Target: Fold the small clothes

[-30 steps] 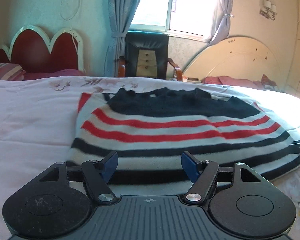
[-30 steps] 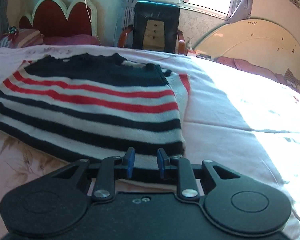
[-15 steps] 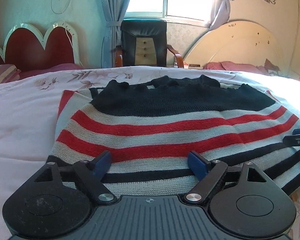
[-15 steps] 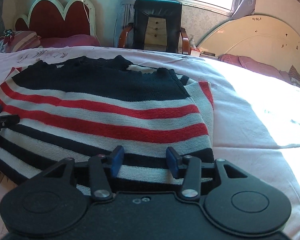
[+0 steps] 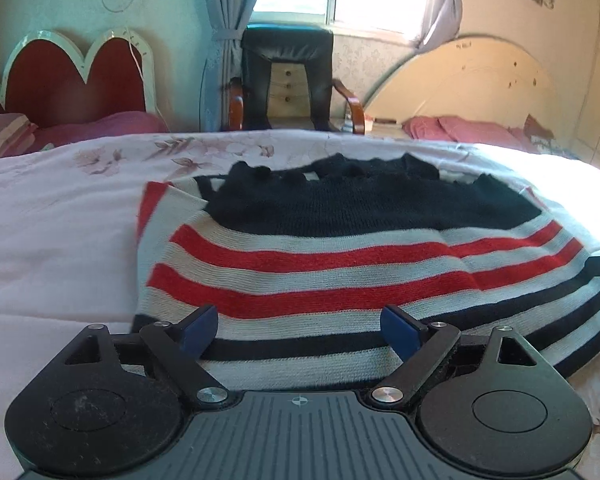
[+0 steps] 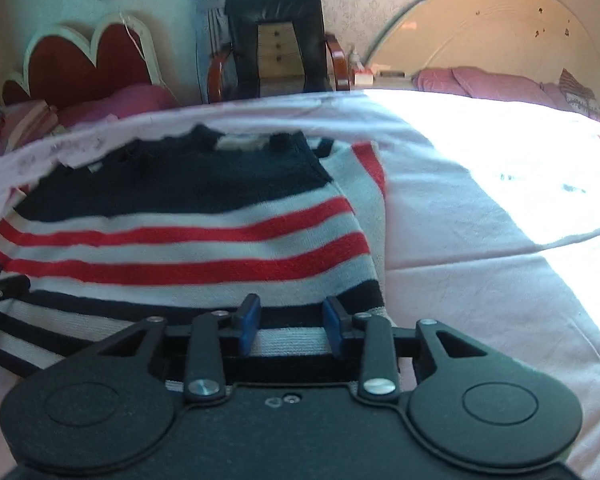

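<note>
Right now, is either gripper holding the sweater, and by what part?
Neither holds it. The left gripper and right gripper both stand open over the striped sweater's near hem, fingers apart and not pinching the knit.

The left gripper (image 5: 298,330) is matte black plastic, filling the lower half of its frame: two round, scuffed side discs, a ribbed grey centre plate with a small crosshair mark at its top edge, and two angled black arms pinned by silver screws, each ending in a blue pad. The right gripper (image 6: 291,322) has the same build, but its centre plate is smooth, speckled black, with two tiny holes near its top edge.
</note>
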